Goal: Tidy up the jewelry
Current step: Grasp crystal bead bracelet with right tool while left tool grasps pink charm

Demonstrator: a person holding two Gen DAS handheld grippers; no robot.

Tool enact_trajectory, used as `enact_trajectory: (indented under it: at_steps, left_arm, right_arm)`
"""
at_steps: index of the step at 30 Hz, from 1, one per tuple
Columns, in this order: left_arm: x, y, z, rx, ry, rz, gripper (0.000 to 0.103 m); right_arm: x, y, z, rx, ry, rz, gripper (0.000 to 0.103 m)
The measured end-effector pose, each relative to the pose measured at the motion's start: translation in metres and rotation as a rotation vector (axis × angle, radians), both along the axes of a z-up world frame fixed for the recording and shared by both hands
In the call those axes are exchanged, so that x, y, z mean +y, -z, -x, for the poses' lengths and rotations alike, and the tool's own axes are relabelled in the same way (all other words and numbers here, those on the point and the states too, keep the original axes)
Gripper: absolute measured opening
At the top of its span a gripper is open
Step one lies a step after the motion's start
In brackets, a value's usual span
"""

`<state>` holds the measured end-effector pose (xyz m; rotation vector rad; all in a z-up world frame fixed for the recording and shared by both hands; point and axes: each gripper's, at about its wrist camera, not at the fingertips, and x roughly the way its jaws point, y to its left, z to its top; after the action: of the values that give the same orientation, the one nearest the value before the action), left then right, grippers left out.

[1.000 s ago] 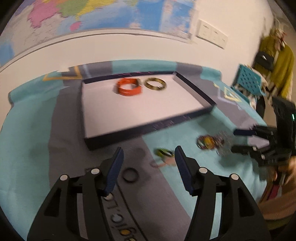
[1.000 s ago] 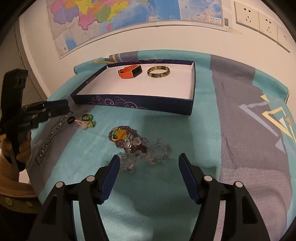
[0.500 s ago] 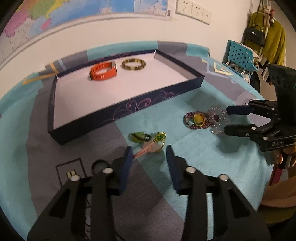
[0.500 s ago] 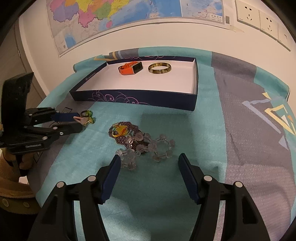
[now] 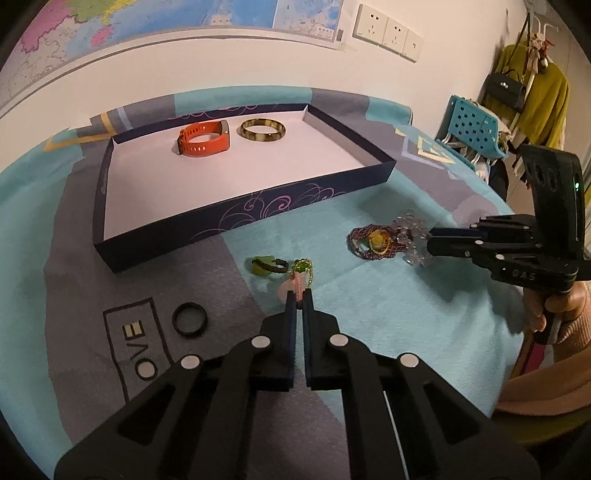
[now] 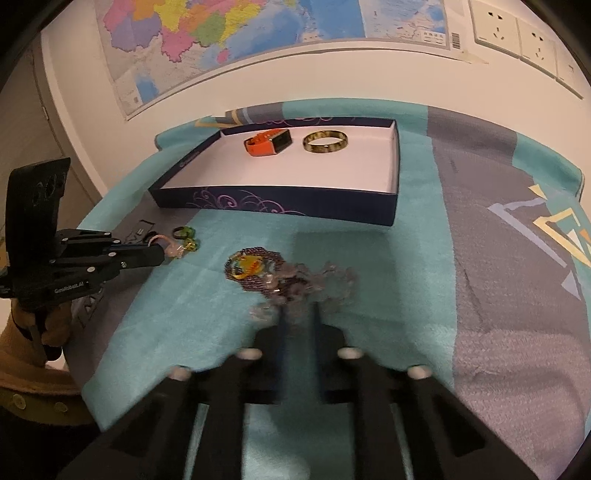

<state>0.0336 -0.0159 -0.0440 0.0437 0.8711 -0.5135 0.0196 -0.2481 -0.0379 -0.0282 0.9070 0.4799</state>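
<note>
orange watch (image 5: 204, 138) and gold bangle (image 5: 262, 129) lie side by side in tray (image 5: 236, 212).

wall map (image 6: 258, 40), sockets (image 5: 386, 31), blue chair (image 5: 472, 129)

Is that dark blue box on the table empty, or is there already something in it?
Not empty. The box holds an orange watch and a gold bangle, lying side by side near its far wall.
</note>
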Motion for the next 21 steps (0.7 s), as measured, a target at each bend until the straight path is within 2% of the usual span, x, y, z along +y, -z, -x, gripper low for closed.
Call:
enact_trajectory:
  at_steps: [5, 13, 17, 21]
  left_arm:
    - [0.003, -0.006, 0.006, -0.006, 0.001, 0.025, 0.003]
    - [0.005, -0.015, 0.013, -0.020, 0.012, 0.055, 0.003]
    - [0.002, -0.011, 0.012, -0.019, -0.001, 0.022, 0.004]
    - [0.003, -0.011, 0.012, -0.020, -0.001, 0.036, 0.003]
  right_arm:
    - [-0.008, -0.007, 0.000, -0.007, 0.022, -0.035, 0.008]
    - [-0.023, -0.044, 0.001, -0.085, 0.053, -0.120, 0.008]
    - [-0.024, -0.054, 0.001, -0.116, 0.054, -0.121, 0.008]
    - [-0.023, -0.063, 0.000, -0.133, 0.053, -0.127, 0.008]
